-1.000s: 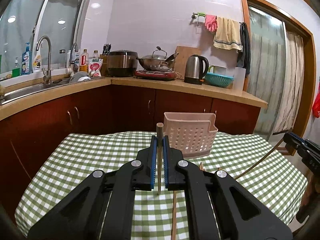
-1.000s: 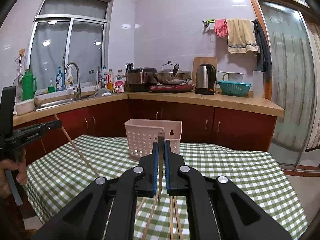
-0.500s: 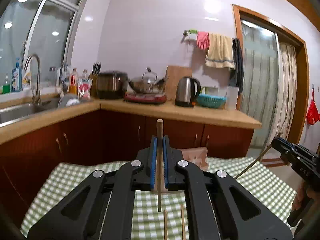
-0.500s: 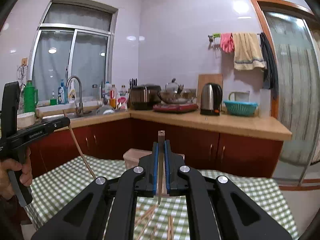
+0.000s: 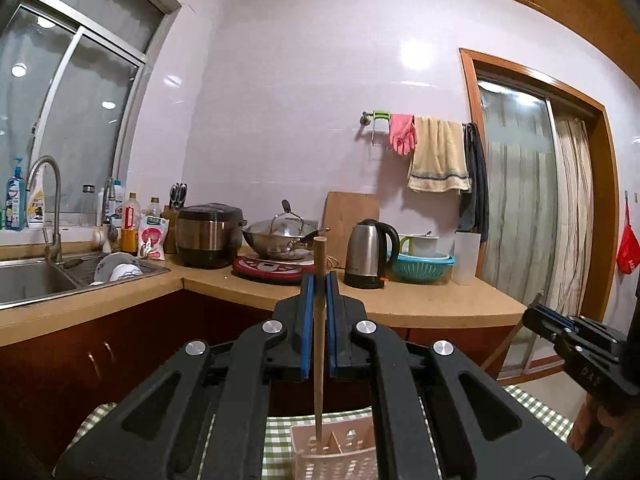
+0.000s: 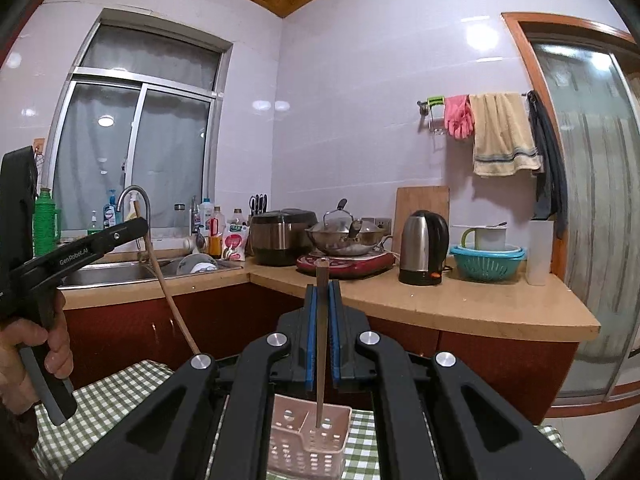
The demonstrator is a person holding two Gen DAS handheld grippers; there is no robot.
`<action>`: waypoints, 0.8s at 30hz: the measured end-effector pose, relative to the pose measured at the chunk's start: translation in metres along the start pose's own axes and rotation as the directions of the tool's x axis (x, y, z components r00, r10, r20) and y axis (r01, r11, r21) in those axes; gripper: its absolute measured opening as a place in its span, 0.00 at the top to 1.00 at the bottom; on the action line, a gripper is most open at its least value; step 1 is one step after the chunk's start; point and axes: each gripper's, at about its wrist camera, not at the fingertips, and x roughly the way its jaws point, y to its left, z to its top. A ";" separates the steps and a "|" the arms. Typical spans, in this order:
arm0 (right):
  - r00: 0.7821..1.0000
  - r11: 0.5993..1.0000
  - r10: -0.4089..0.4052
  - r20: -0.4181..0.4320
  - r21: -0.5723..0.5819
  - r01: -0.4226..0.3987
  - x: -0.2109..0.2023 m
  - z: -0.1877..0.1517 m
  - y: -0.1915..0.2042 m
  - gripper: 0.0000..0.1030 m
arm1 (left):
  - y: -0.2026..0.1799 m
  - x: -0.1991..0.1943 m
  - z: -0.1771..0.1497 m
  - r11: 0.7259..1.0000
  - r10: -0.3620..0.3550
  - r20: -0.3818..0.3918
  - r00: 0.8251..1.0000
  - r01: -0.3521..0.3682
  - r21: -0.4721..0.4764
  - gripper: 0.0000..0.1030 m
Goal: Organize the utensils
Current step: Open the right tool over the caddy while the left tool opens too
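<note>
A: What has the left claw [image 5: 319, 332] got?

B: Its blue pads [image 5: 306, 332] are closed on a round wooden chopstick [image 5: 319, 320]. The stick stands upright, with its lower tip over the left compartment of the pink perforated utensil basket [image 5: 340, 450]. Whether the tip is inside or just above the rim, I cannot tell.

A: And the right claw [image 6: 322, 336]?

B: Clamped on a second chopstick [image 6: 321, 344], a darker, square-topped one. It is also upright, its tip over the right compartment of the same basket [image 6: 308, 440], past the divider.

A: Where is the basket?

B: On the worktop with the green-and-white checked cloth [image 6: 112, 396], directly below both claws.

A: Any writing to read?

B: On the left gripper's black body, seen from the right wrist camera, white letters read "GenRobot.AI" [image 6: 76, 257]. The person's hand [image 6: 36, 344] grips its handle. From the left wrist camera the right gripper's body [image 5: 584, 360] shows embossed letters, too small to make out.

A: Anything on the kitchen goods?

B: The pink-and-white pouch [image 6: 234, 246] and the bottles by the tap [image 6: 134, 208] have labels, but none is legible. Behind stand a rice cooker [image 6: 282, 236], a wok with a glass lid [image 6: 346, 236] on a red induction hob [image 6: 346, 264], and a steel kettle [image 6: 424, 252].
</note>
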 end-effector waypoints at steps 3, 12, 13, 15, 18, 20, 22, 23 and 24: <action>0.999 1.000 -0.002 -0.038 0.005 0.002 0.022 -0.011 -0.004 0.94 | -0.003 0.020 -0.016 1.000 0.004 -0.038 0.999 -0.003 0.012 0.94; 0.980 0.997 0.027 -0.199 0.077 -0.012 0.067 -0.071 -0.012 0.94 | 0.005 0.069 -0.084 1.000 0.009 -0.205 0.979 -0.011 -0.006 0.94; 0.977 0.996 0.028 -0.212 0.083 -0.011 0.069 -0.077 -0.014 0.94 | 0.007 0.073 -0.090 1.000 0.009 -0.217 0.976 -0.011 -0.008 0.94; 0.972 0.995 0.037 -0.232 0.102 -0.013 0.074 -0.084 -0.017 0.94 | 0.008 0.078 -0.100 1.000 0.007 -0.241 0.971 -0.009 -0.009 0.94; 0.971 0.993 0.030 -0.237 0.115 -0.002 0.074 -0.087 -0.020 0.93 | 0.009 0.079 -0.109 1.000 0.015 -0.257 0.966 -0.015 0.001 0.87; 0.971 0.993 0.024 -0.239 0.116 0.004 0.078 -0.085 -0.023 0.83 | 0.008 0.079 -0.110 1.000 0.018 -0.255 0.967 -0.018 0.003 0.60; 0.973 0.994 0.005 -0.232 0.105 0.020 0.077 -0.084 -0.023 0.66 | 0.009 0.076 -0.109 1.000 0.017 -0.242 0.970 -0.021 -0.011 0.48; 0.974 0.994 -0.003 -0.225 0.103 0.027 0.075 -0.083 -0.024 0.60 | 0.009 0.074 -0.108 1.000 0.016 -0.238 0.971 -0.020 -0.016 0.45; 0.976 0.994 -0.014 -0.218 0.099 0.036 0.071 -0.082 -0.025 0.58 | 0.010 0.073 -0.108 1.000 0.018 -0.235 0.972 -0.023 -0.016 0.42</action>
